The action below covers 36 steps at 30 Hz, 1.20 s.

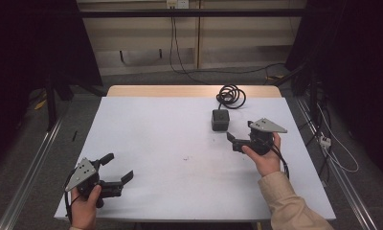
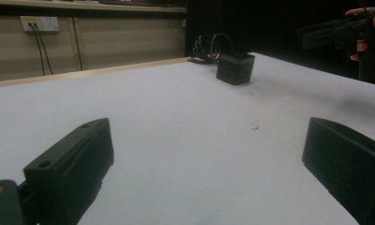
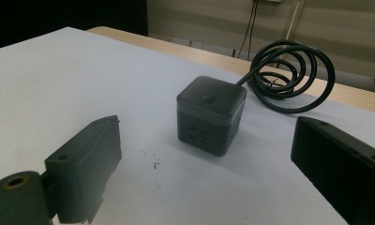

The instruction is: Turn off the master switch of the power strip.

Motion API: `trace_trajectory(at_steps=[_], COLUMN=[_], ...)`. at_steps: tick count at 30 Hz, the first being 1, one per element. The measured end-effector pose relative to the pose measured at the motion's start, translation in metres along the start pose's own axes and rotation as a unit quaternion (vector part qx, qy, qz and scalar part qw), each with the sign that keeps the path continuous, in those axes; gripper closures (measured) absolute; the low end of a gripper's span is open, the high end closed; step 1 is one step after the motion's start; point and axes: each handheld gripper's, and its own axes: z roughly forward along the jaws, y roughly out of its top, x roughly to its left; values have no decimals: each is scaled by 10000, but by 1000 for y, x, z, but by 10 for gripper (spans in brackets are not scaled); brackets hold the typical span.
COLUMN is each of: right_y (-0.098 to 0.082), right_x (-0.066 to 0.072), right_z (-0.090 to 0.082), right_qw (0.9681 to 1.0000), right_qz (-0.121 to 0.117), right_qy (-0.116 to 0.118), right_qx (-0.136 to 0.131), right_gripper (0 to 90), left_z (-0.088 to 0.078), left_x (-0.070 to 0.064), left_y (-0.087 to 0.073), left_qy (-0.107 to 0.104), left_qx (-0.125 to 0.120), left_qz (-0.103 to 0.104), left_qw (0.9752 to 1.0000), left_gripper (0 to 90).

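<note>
The power cube (image 3: 211, 115) is dark grey, and its coiled cord (image 3: 291, 75) is glossy black. The table top (image 1: 180, 143) is plain white with a pale wood edge at the frame's top. Both grippers (image 1: 114, 172) (image 1: 238, 138) are black with grey plates. The sleeve (image 1: 290, 203) is beige.

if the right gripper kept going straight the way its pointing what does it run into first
Most likely the dark cube power socket. In the right gripper view it sits between the open jaws of the right gripper, a little ahead on the white table, with nothing in between. Its coiled cable lies behind it.
</note>
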Motion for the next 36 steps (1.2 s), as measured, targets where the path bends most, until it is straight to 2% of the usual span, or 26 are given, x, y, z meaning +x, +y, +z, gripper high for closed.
trace_trajectory(at_steps=[8, 21, 25, 30, 34, 36], right_y=[2, 7, 5, 6, 10, 12], right_x=[-3, -4, -5, -6, -5, -5], right_z=[5, 13, 15, 19, 23, 24], right_qw=[9999, 9999, 9998, 9998, 9998, 9998], right_qz=[-18, -36, -50, 27, -59, -21], right_qy=[-89, -92, -127, -114, -113, -94], right_qx=[75, 122, 171, 186, 182, 188], right_gripper=[104, 123, 137, 163, 164, 167], left_z=[-1, 1, 4, 1, 1, 2], left_x=[0, 1, 0, 1, 1, 0], left_y=[0, 1, 1, 0, 0, 0], left_qy=[8, 7, -40, 21, 1, 0], left_qx=[-3, -17, 32, -20, -7, -1], left_qz=[-4, -14, 48, -36, -6, 4], left_qw=[10000, 10000, 10000, 10000, 10000, 10000], left_gripper=[21, 21, 21, 21, 21, 21])
